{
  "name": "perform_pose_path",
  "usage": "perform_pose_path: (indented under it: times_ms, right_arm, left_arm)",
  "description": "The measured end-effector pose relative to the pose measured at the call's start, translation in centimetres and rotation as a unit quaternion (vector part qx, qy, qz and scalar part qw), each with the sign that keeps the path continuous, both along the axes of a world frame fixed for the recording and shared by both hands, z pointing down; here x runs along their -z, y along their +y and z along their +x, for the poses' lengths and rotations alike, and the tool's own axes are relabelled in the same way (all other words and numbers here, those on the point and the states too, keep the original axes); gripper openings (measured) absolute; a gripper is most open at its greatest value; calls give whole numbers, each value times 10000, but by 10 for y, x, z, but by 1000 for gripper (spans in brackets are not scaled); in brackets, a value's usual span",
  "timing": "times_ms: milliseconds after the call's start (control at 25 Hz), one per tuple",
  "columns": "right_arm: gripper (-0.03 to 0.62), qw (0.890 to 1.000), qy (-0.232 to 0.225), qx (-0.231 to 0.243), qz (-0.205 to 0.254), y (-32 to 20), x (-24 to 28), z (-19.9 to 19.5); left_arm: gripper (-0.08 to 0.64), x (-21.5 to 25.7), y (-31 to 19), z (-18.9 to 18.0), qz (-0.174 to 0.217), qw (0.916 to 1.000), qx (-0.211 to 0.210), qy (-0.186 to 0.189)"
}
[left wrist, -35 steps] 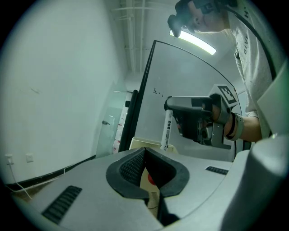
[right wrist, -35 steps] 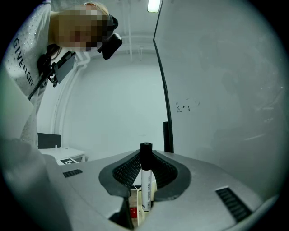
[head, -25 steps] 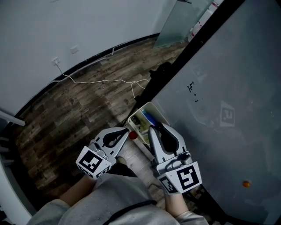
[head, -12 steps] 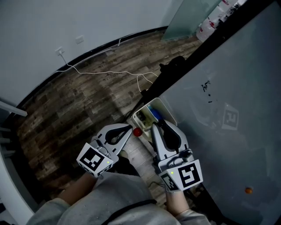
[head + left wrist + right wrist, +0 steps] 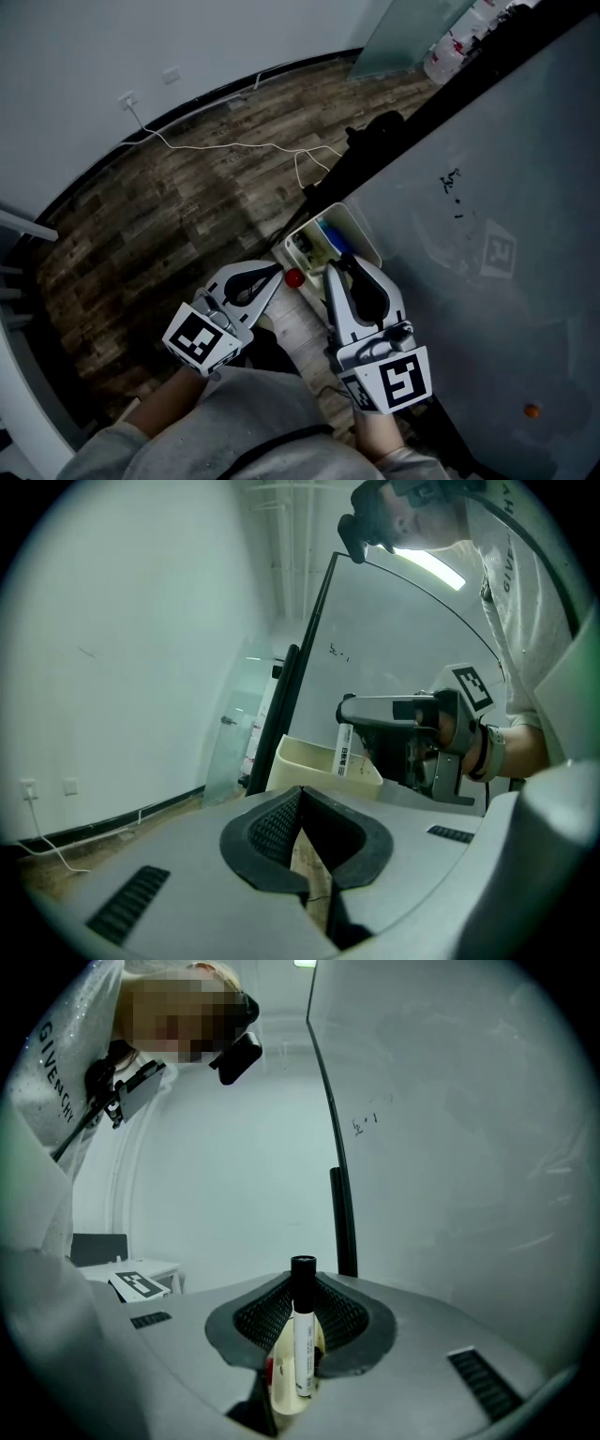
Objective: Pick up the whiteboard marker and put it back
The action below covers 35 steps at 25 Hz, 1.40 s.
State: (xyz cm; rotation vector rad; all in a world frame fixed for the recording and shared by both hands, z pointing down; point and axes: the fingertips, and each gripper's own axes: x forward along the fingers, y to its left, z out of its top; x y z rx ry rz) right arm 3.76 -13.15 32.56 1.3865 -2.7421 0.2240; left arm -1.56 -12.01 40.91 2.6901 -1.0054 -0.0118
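A whiteboard marker (image 5: 303,1335) with a white body and black cap stands upright between the jaws of my right gripper (image 5: 302,1283), which is shut on it. In the head view that right gripper (image 5: 339,266) hovers at the near end of a cream holder box (image 5: 361,234) fixed at the whiteboard's (image 5: 487,187) lower edge. The left gripper view shows the marker (image 5: 343,750) hanging over the box (image 5: 309,761). My left gripper (image 5: 277,272) sits just left of the box, shut and empty.
A small red round thing (image 5: 294,277) lies by the box's near corner. Inside the box is a blue item (image 5: 330,236). A white cable (image 5: 234,145) runs over the wooden floor, and the board's black foot (image 5: 375,131) stands farther off.
The head view has shifted a little. Both grippers keep nearly the same places beside the box, and the marker stays in the right jaws.
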Motion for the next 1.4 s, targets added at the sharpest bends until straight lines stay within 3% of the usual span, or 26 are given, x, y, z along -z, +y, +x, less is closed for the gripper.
perform_pose_path:
  times_ms: [160, 360, 720, 1120, 1400]
  right_arm:
    - [83, 9998, -10, 50, 202, 5, 5, -6]
    - [83, 9995, 268, -61, 128, 9, -10, 1]
    - [83, 9997, 45, -143, 216, 8, -8, 0]
    - [83, 9976, 442, -315, 434, 6, -13, 1]
    - [83, 9974, 388, -391, 471, 11, -19, 5]
  left_arm:
    - [15, -3, 1, -1, -37, 10000, 23, -7]
    - [15, -6, 3, 0, -73, 10000, 12, -13]
    - [15, -9, 7, 4, -87, 9999, -45, -55]
    - [15, -13, 6, 4, -173, 9998, -6, -53]
    - [15, -15, 7, 5, -196, 9998, -14, -80]
